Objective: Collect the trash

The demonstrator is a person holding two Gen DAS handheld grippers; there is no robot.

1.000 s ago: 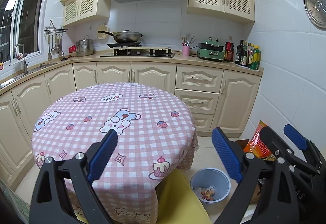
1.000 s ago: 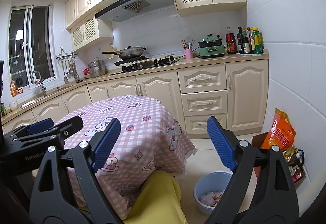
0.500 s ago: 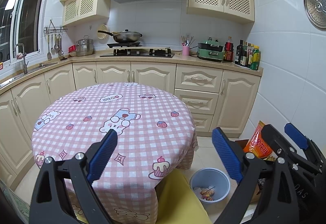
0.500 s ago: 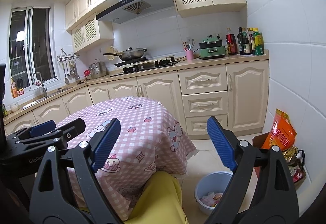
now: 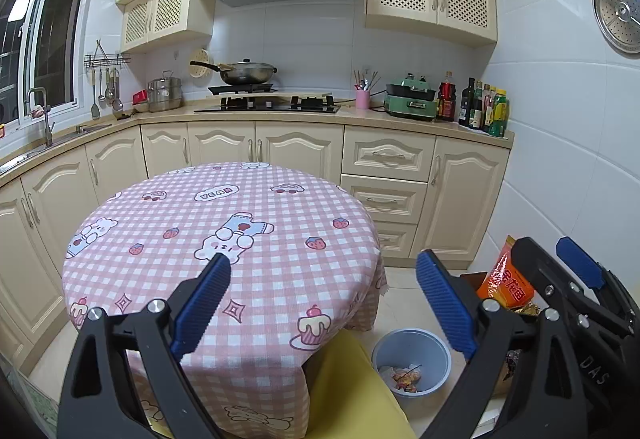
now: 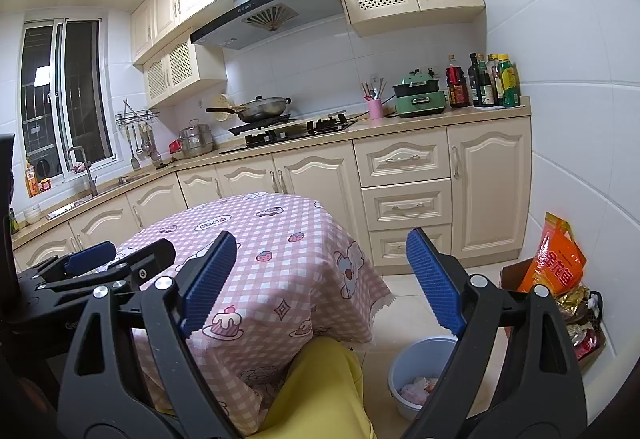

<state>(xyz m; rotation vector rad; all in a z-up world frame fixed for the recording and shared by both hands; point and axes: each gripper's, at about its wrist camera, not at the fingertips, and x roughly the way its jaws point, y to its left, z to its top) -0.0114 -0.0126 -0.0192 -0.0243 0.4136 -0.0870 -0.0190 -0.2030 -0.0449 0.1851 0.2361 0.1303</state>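
Observation:
A round table (image 5: 224, 223) (image 6: 280, 263) under a pink checked cloth stands before me, with no loose items on its top. A blue-grey bin (image 5: 412, 363) (image 6: 420, 375) sits on the floor to its right and holds crumpled wrappers (image 5: 404, 377). My left gripper (image 5: 324, 299) hovers open over the table's near edge, nothing between its blue pads. My right gripper (image 6: 316, 279) is open too, held to the right of the left one and above the table's right side and the bin. Each gripper shows at the edge of the other's view.
A yellow chair back or cushion (image 5: 352, 391) (image 6: 316, 391) sits right below the grippers. An orange bag (image 5: 506, 279) (image 6: 556, 259) and a box of packets lean by the right wall. Cream cabinets (image 5: 384, 175), a hob with a pan (image 5: 248, 73) and bottles (image 6: 492, 81) line the back.

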